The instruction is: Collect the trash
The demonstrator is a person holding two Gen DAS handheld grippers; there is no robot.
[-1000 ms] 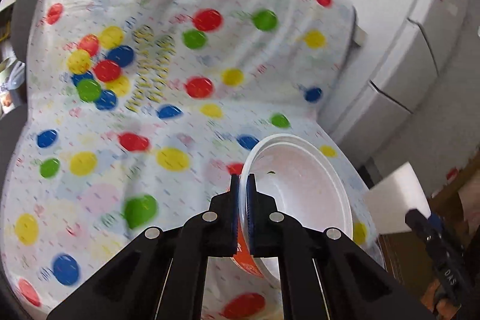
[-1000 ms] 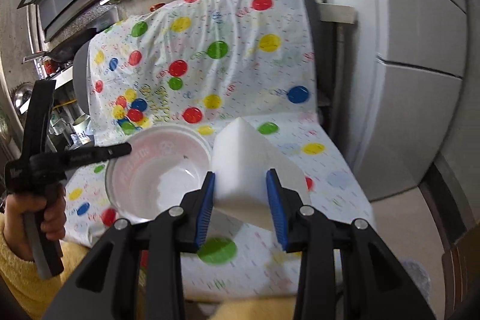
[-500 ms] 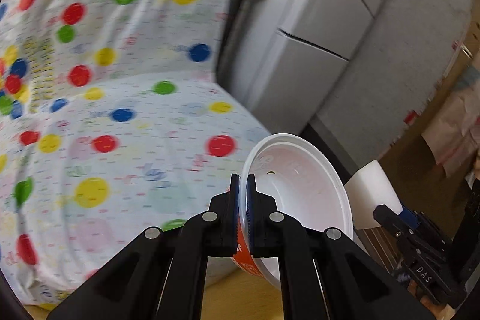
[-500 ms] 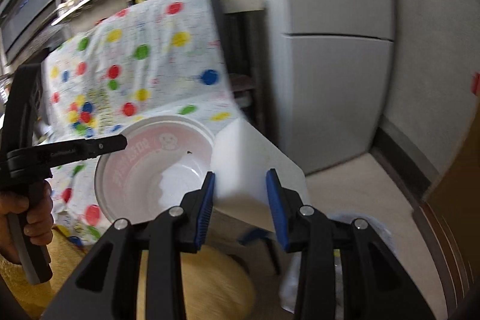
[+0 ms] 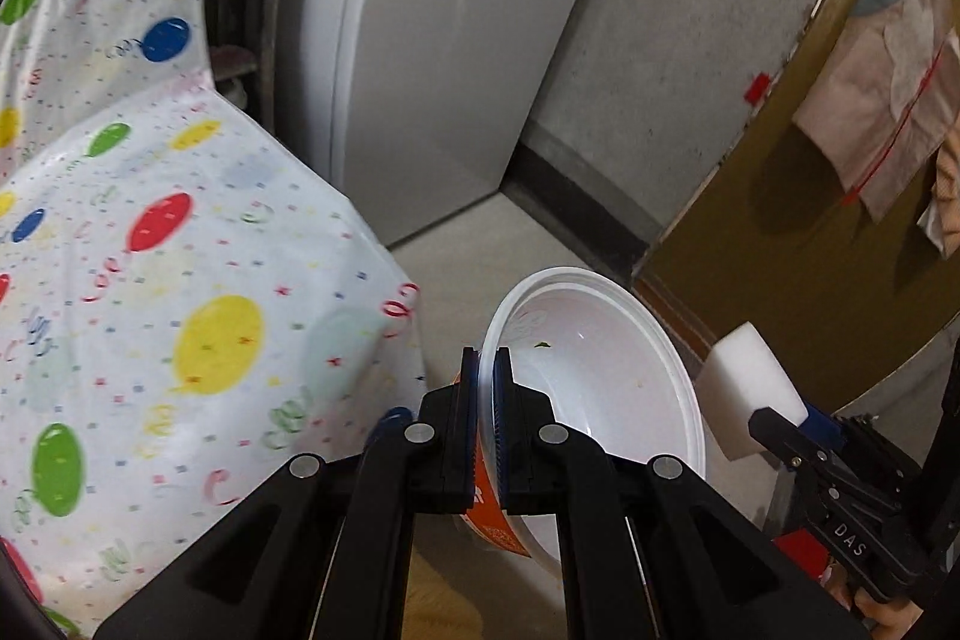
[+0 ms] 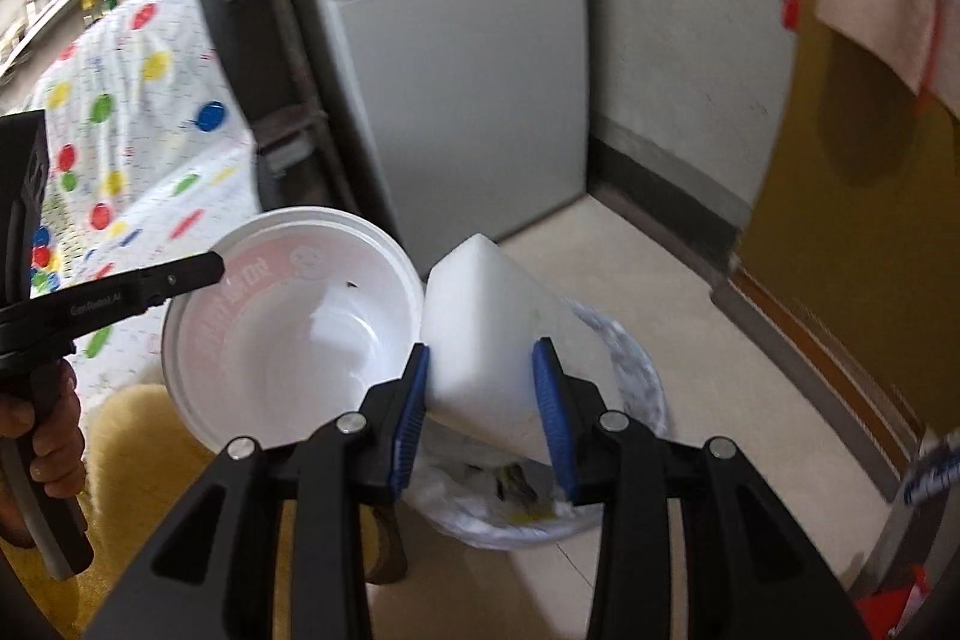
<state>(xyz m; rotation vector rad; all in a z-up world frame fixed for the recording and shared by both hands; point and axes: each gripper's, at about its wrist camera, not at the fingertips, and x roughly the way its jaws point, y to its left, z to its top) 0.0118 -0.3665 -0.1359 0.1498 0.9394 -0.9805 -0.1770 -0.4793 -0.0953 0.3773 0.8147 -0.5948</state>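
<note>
My left gripper [image 5: 486, 370] is shut on the rim of a white disposable bowl [image 5: 600, 388] with an orange outside, held in the air beside the table edge. The bowl also shows in the right wrist view [image 6: 288, 334], with the left gripper [image 6: 210, 268] on its rim. My right gripper [image 6: 480, 370] is shut on a white foam block [image 6: 486, 340], held just above a trash bin lined with a white bag [image 6: 624, 388] on the floor. The block also shows in the left wrist view [image 5: 750, 388].
A table under a balloon-print cloth [image 5: 180, 280] is at the left. A grey fridge [image 6: 456, 70] stands behind. A brown door [image 5: 810, 220] is at the right. A beige floor [image 6: 690, 298] surrounds the bin. A yellow rug [image 6: 132, 430] lies at the lower left.
Both grippers have swung right, away from the table toward the floor by the fridge. The bowl and foam block stay gripped. The trash bin has come into the right wrist view.
</note>
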